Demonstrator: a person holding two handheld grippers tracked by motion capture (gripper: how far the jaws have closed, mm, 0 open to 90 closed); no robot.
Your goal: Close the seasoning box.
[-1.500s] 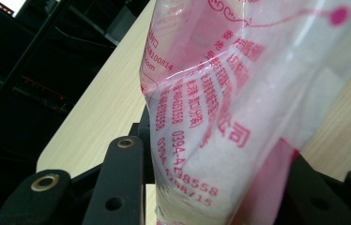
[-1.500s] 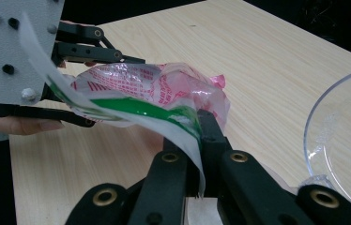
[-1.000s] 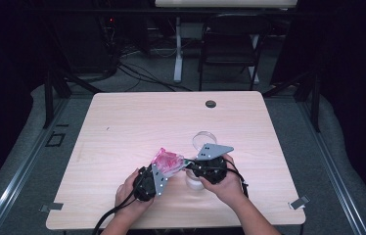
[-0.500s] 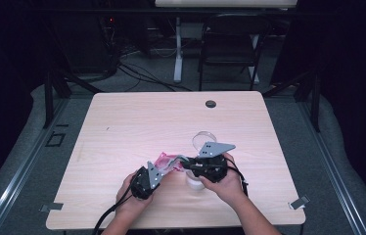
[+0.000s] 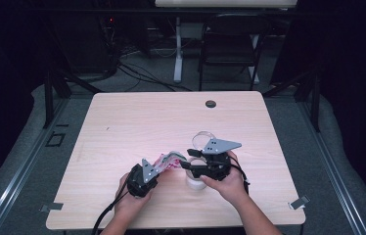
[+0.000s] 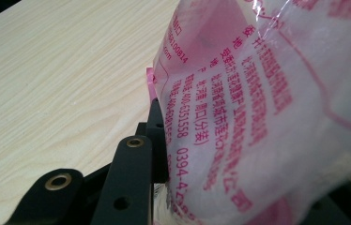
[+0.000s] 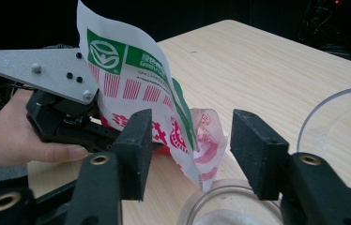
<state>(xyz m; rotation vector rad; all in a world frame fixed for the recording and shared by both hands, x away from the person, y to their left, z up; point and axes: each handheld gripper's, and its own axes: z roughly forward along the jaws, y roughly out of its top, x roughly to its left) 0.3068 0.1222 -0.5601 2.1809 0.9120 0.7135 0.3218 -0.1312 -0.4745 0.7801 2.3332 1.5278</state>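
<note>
Two grippers at work: my left gripper (image 5: pixel 164 165) clamps the pink bag (image 7: pixel 164 117), tilting its mouth over the glass jar (image 7: pixel 230 206) on the counter (image 5: pixel 137 122). Right gripper (image 7: pixel 190 140) jaws released. Next I'd tip further, pouring steadily.

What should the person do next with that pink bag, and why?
Probably tip the pink bag a little further over the clear jar. The left tongs grip the bag, its open corner hangs just above the jar's rim, and the right tongs stand open around that corner, so pouring looks ready.
</note>
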